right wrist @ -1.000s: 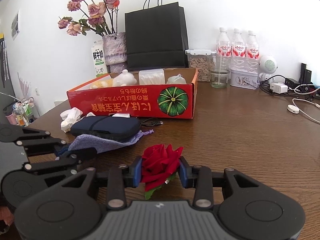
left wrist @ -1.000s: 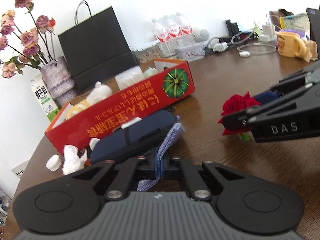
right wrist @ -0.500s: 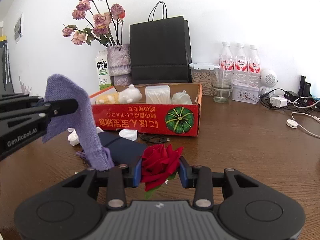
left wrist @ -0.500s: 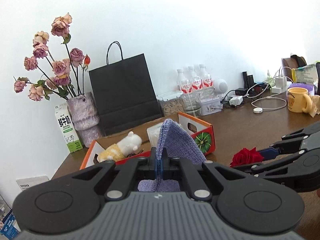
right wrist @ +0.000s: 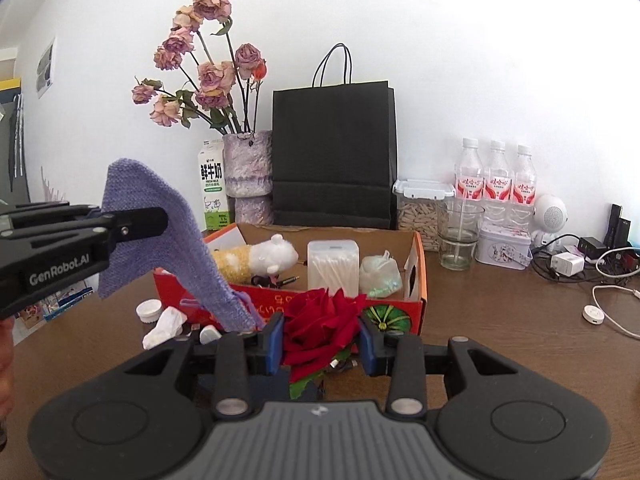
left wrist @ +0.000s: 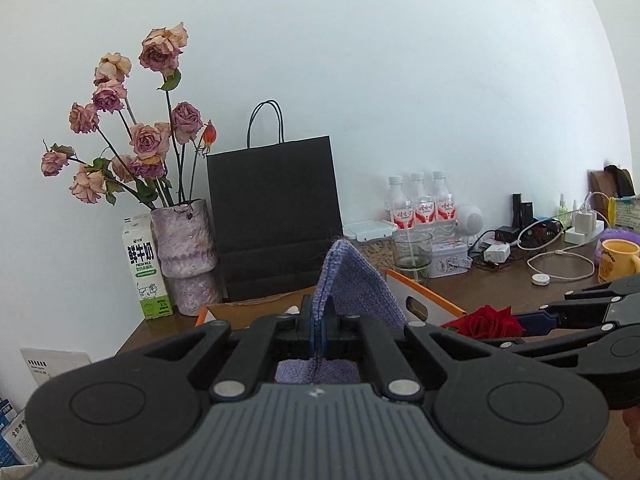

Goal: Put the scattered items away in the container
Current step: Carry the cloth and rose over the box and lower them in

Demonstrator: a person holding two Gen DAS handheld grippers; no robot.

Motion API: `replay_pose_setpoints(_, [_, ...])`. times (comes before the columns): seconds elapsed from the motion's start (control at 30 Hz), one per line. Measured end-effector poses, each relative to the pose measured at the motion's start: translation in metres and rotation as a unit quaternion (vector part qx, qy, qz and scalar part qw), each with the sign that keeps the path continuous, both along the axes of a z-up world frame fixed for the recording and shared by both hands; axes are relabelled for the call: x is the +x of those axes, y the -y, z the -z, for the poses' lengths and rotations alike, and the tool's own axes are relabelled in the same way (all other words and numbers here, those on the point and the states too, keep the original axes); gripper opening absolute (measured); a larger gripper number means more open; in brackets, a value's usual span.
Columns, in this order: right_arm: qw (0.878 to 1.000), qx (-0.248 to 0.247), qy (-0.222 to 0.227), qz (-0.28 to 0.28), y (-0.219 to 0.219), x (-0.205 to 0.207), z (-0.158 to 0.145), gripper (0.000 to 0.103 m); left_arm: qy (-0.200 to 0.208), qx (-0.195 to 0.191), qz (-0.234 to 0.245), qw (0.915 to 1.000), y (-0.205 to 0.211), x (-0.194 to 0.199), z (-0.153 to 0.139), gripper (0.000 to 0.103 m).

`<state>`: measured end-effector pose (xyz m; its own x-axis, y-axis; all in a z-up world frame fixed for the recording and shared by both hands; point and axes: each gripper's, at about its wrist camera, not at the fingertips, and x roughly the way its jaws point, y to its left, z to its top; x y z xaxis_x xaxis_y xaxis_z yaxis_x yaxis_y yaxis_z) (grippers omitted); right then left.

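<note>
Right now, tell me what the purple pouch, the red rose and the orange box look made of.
Purple pouch: knitted yarn, matte; stitch rows show, it drapes limply. Red rose: probably fabric, an artificial flower; stiff, evenly coloured petals, though it could be real. Orange box: printed cardboard; brown inside faces, slightly glossy outside.

White wall [right wrist: 440, 40] behind, evenly lit. Dark wooden table [right wrist: 500, 340] against it. Black paper bag [right wrist: 332, 160], vase of dried roses [right wrist: 248, 168], three water bottles [right wrist: 496, 176] along wall.
</note>
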<state>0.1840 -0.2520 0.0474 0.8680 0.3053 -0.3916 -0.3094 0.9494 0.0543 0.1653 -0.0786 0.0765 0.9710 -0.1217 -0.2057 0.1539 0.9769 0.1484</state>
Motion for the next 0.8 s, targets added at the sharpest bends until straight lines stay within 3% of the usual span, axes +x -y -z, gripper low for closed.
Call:
replay_pose_setpoints(0.3, [1.0, 0.009, 0.0, 0.01, -0.025, 0.083, -0.008, 0.036, -0.001, -0.025, -0.025, 0.9994, -0.021, 0.071, -0.001, 0.003])
replay_pose_setpoints(0.43, [0.999, 0.007, -0.037, 0.012, -0.036, 0.13, 0.014, 0.036, -0.028, -0.039, -0.042, 0.998, -0.028, 0.115, 0.019, 0.003])
replay_pose_setpoints(0.6, [0.996, 0.003, -0.088, 0.009, -0.044, 0.177, 0.049, 0.036, -0.085, -0.038, -0.028, 0.9953, -0.027, 0.16, 0.057, 0.003])
replay_pose_setpoints(0.8, [0.995, -0.001, -0.095, 0.007, -0.049, 0.205, 0.065, 0.036, -0.119, -0.024, -0.017, 0.9925, -0.022, 0.196, 0.08, 0.003])
